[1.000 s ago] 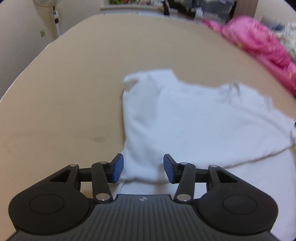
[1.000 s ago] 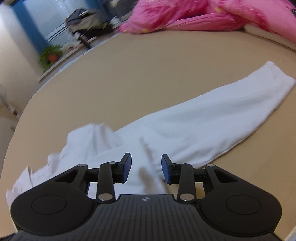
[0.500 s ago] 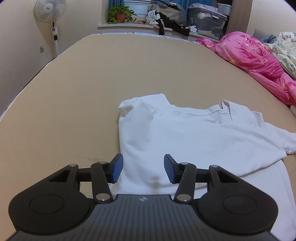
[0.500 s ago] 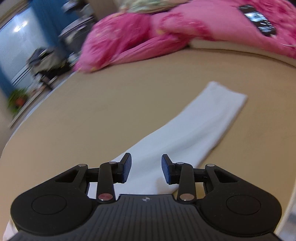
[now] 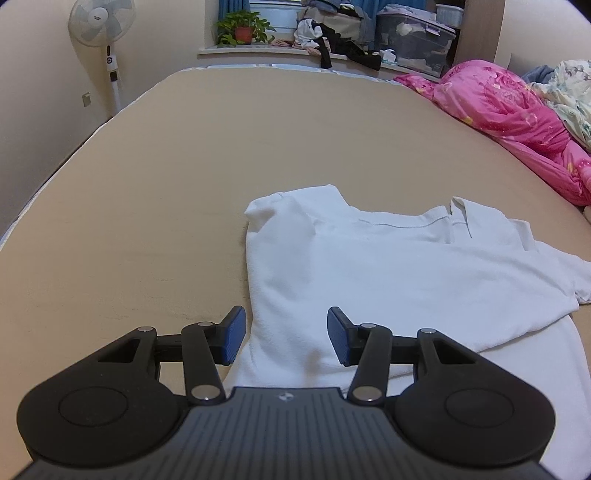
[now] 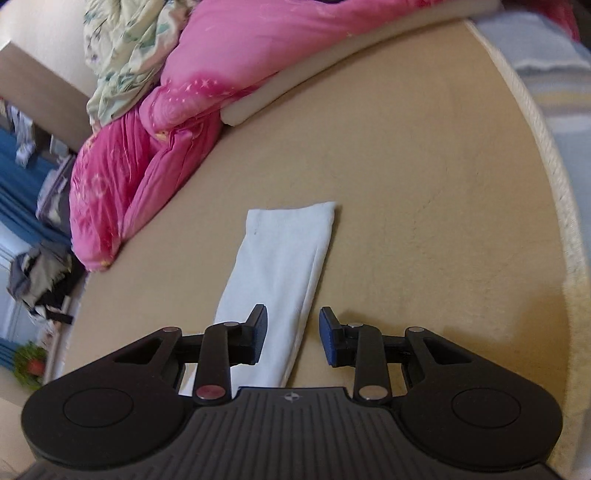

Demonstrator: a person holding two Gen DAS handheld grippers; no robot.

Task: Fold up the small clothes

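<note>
A white long-sleeved shirt (image 5: 388,273) lies on the tan bed cover (image 5: 147,206), part folded, its collar toward the far right. My left gripper (image 5: 282,334) is open and empty, just above the shirt's near left edge. In the right wrist view a long white sleeve (image 6: 280,266) lies stretched out flat, cuff at the far end. My right gripper (image 6: 291,332) is open and empty, over the sleeve's near part, its left finger above the cloth and its right finger above bare cover.
A pink quilt (image 5: 509,122) lies along the bed's right side and shows in the right wrist view (image 6: 155,147) beside a floral blanket (image 6: 122,51). A standing fan (image 5: 101,33), a potted plant (image 5: 242,31) and piled clothes (image 5: 332,33) stand beyond the bed. The bed's edge (image 6: 546,177) runs close on the right.
Both grippers stayed open. The left view has pulled back and up from the shirt. The right gripper has swung rightward along the sleeve toward its cuff.
</note>
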